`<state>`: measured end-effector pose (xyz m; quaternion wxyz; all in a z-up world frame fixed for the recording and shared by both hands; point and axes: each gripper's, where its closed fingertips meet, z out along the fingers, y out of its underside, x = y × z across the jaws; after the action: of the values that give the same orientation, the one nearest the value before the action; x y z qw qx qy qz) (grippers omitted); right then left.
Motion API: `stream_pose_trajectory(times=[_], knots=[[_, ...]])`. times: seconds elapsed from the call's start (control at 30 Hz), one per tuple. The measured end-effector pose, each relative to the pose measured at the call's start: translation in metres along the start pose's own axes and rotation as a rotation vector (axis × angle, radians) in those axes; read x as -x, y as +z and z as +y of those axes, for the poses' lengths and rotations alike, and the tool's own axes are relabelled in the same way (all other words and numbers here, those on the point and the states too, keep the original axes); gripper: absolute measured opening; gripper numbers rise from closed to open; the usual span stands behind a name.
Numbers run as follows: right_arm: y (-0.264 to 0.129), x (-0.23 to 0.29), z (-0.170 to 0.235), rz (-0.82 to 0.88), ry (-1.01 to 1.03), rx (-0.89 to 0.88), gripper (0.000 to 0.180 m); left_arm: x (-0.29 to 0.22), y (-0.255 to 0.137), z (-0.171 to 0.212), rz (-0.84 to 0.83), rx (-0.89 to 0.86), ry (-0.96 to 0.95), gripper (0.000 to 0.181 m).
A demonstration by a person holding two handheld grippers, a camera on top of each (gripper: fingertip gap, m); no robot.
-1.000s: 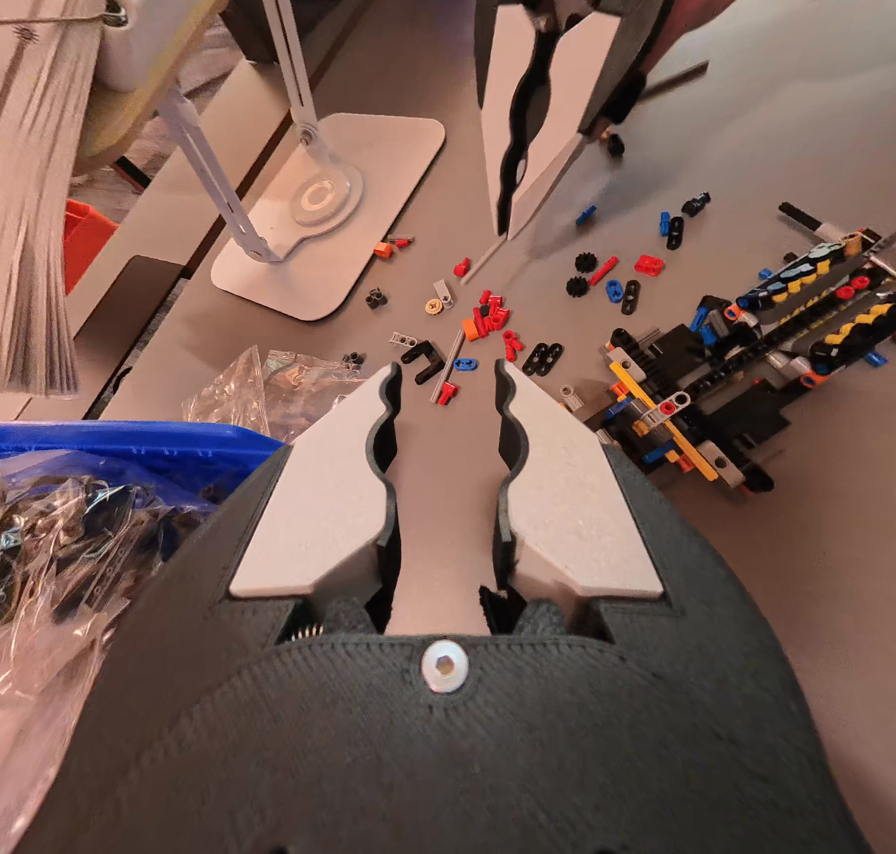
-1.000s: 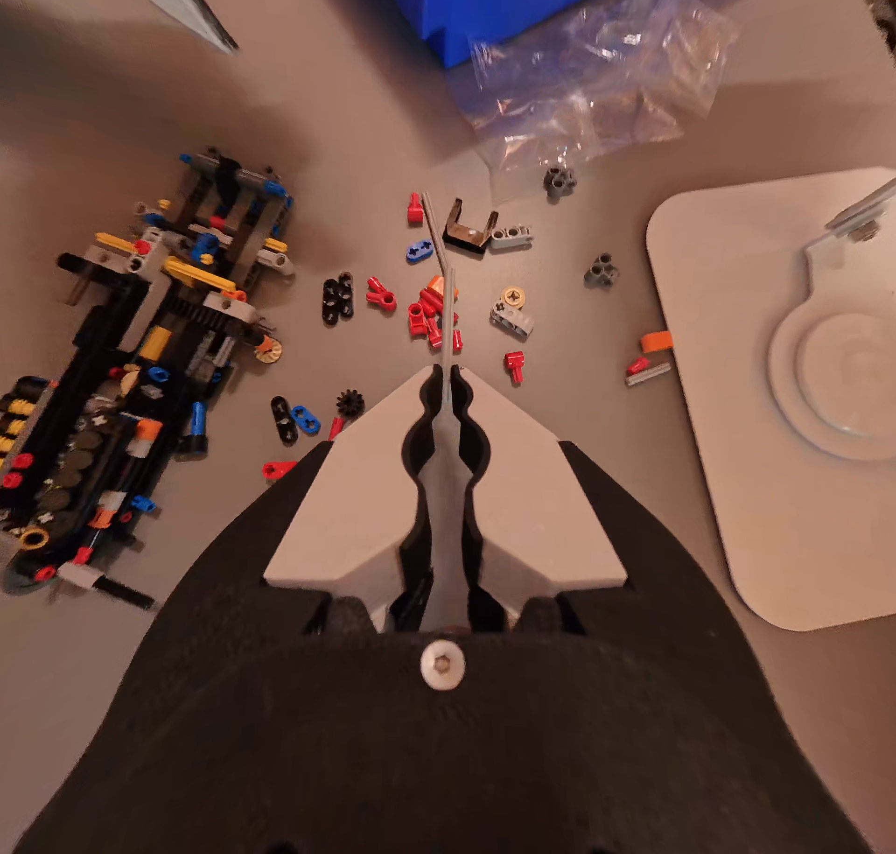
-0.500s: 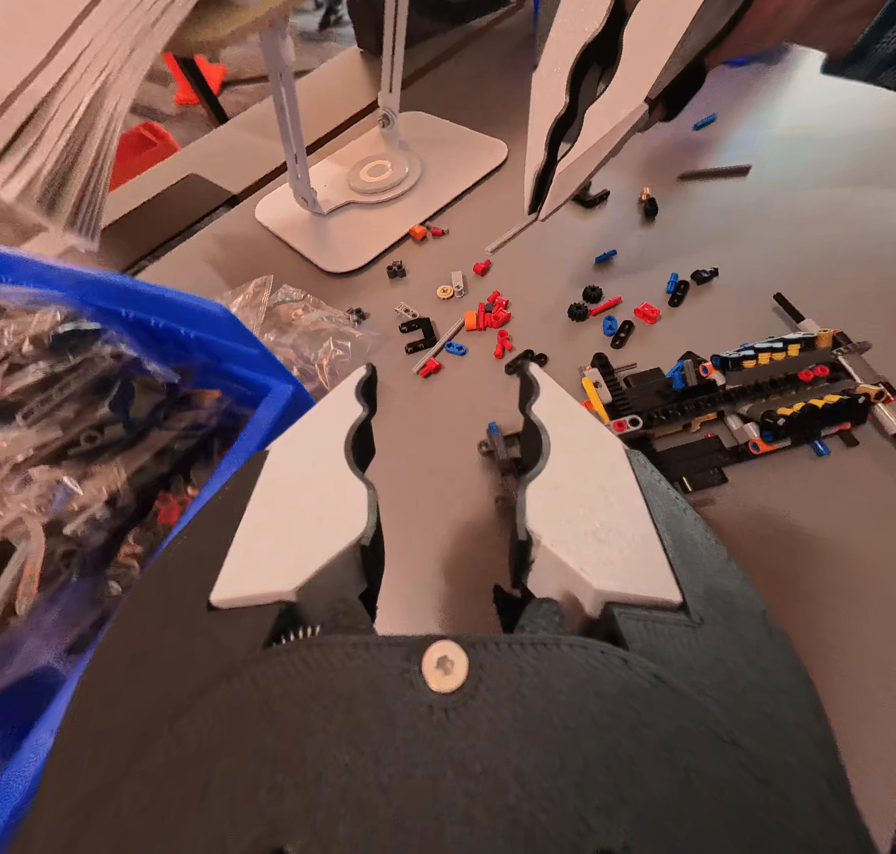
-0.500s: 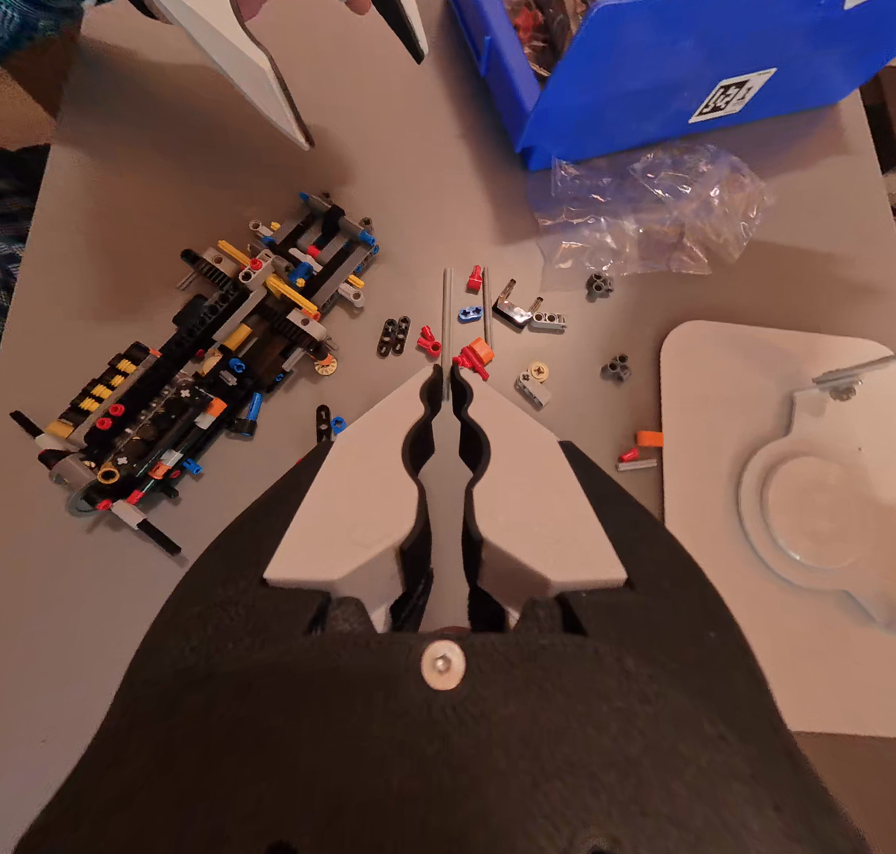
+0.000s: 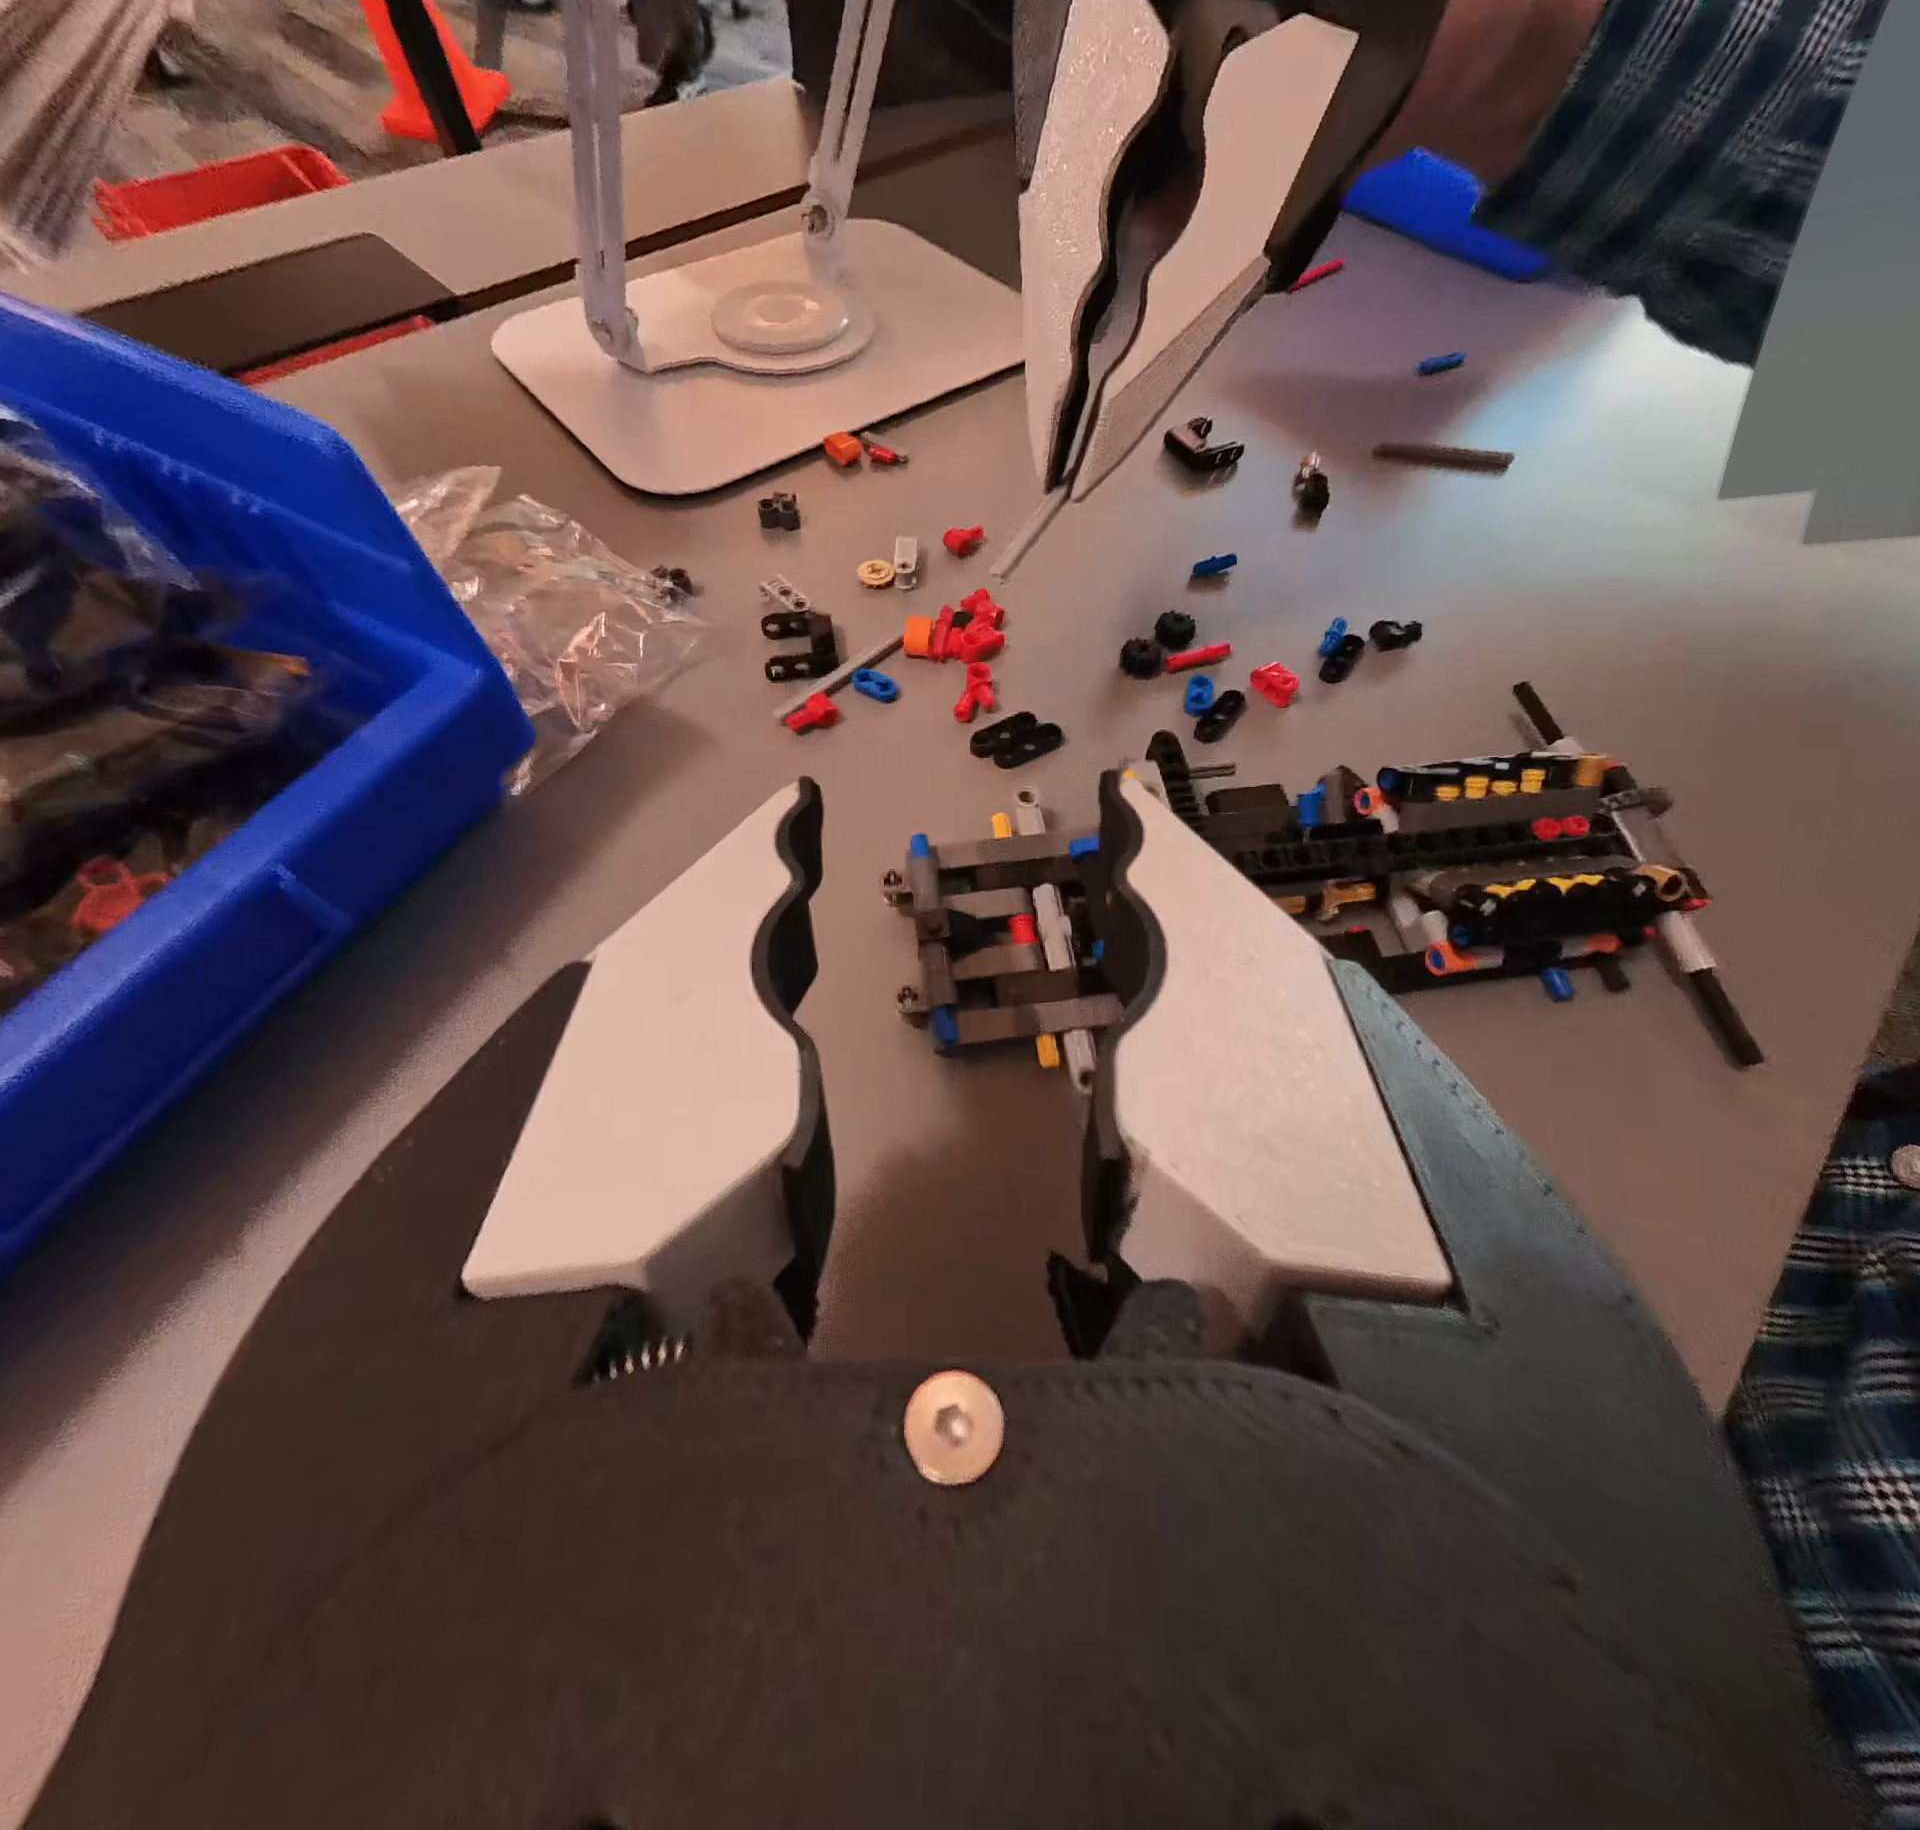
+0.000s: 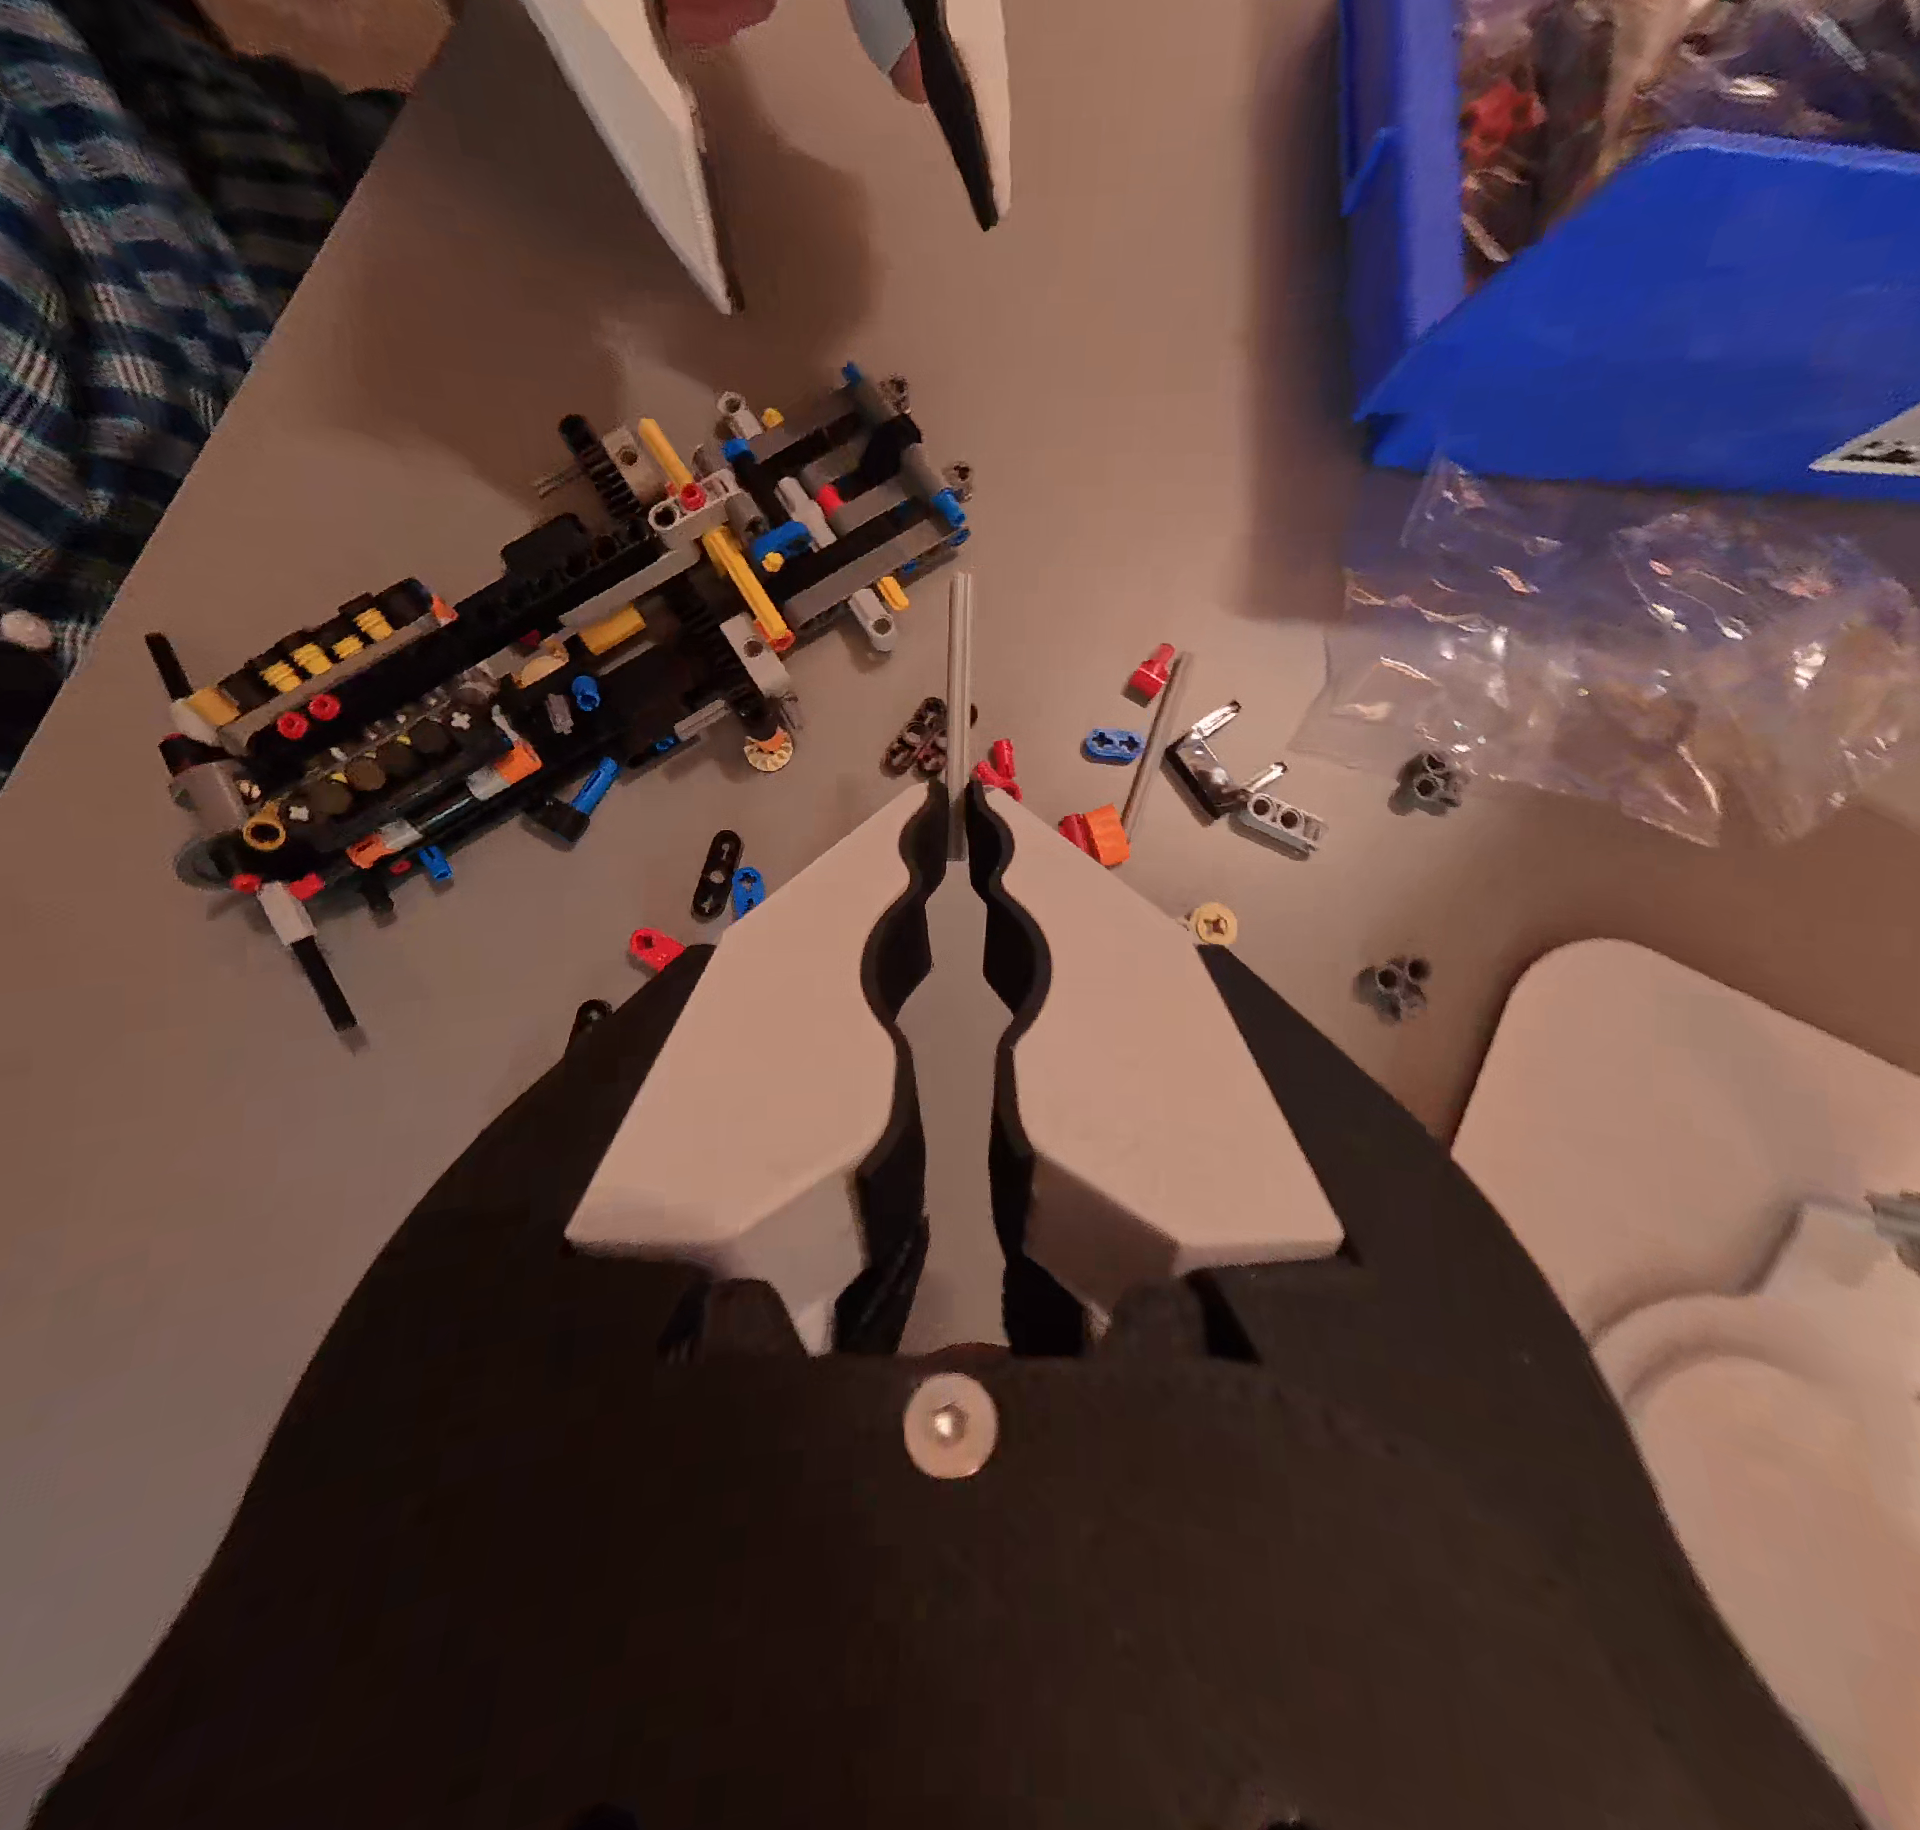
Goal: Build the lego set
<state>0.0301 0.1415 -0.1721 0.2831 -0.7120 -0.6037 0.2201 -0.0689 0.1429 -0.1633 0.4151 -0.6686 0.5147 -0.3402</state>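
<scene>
The half-built black, grey and yellow lego model (image 5: 1455,876) lies on the grey table. My left gripper (image 5: 958,793) is open and empty above its grey frame end (image 5: 997,939), which shows between the fingers. My right gripper (image 6: 951,798) is shut on a thin grey axle (image 6: 958,679) that sticks out past its tips, above the loose parts. The model also shows in the right wrist view (image 6: 540,658), with the left gripper (image 6: 852,258) beyond it. In the left wrist view the right gripper (image 5: 1070,476) holds the axle (image 5: 1029,539) point down.
Small red, blue, black and grey loose parts (image 5: 956,637) lie scattered mid-table. A blue bin (image 5: 260,845) of bagged parts and a clear plastic bag (image 5: 551,596) sit to the left. A white stand base (image 5: 748,378) is at the back. A plaid sleeve (image 5: 1683,118) is at top right. Left tips to right tips: about 11 cm. It is some 20 cm from my right tips to the white stand base (image 5: 748,378).
My right gripper has lifted the grey axle off the table and risen. My left gripper has drawn back and shifted right, so the model's frame end now shows between its fingers.
</scene>
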Motion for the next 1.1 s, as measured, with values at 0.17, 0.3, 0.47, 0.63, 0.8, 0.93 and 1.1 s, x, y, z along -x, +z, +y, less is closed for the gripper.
stream_pose_trajectory(times=[0.17, 0.3, 0.47, 0.63, 0.8, 0.93, 1.1], knots=[[0.017, 0.007, 0.002, -0.119, -0.085, 0.037, 0.001, -0.009, -0.003, 0.017, -0.026, 0.034, -0.027, 0.047], [0.028, 0.012, 0.005, -0.183, -0.142, 0.076, 0.0, -0.021, -0.001, 0.031, -0.027, 0.066, -0.024, 0.045], [0.033, 0.025, 0.003, -0.264, -0.172, 0.064, 0.0, -0.033, -0.001, 0.035, -0.022, 0.074, -0.001, 0.037], [0.038, 0.03, -0.003, -0.318, -0.212, 0.054, 0.0, -0.039, 0.005, 0.039, -0.014, 0.133, 0.051, 0.034], [0.043, 0.033, -0.003, -0.362, -0.257, 0.076, 0.001, -0.044, 0.013, 0.045, 0.0, 0.166, 0.043, 0.033], [0.048, 0.033, -0.002, -0.384, -0.277, 0.082, 0.001, -0.043, 0.016, 0.046, 0.001, 0.176, 0.038, 0.029], [0.051, 0.033, -0.003, -0.396, -0.294, 0.076, 0.0, -0.043, 0.017, 0.048, -0.002, 0.192, 0.049, 0.023]])
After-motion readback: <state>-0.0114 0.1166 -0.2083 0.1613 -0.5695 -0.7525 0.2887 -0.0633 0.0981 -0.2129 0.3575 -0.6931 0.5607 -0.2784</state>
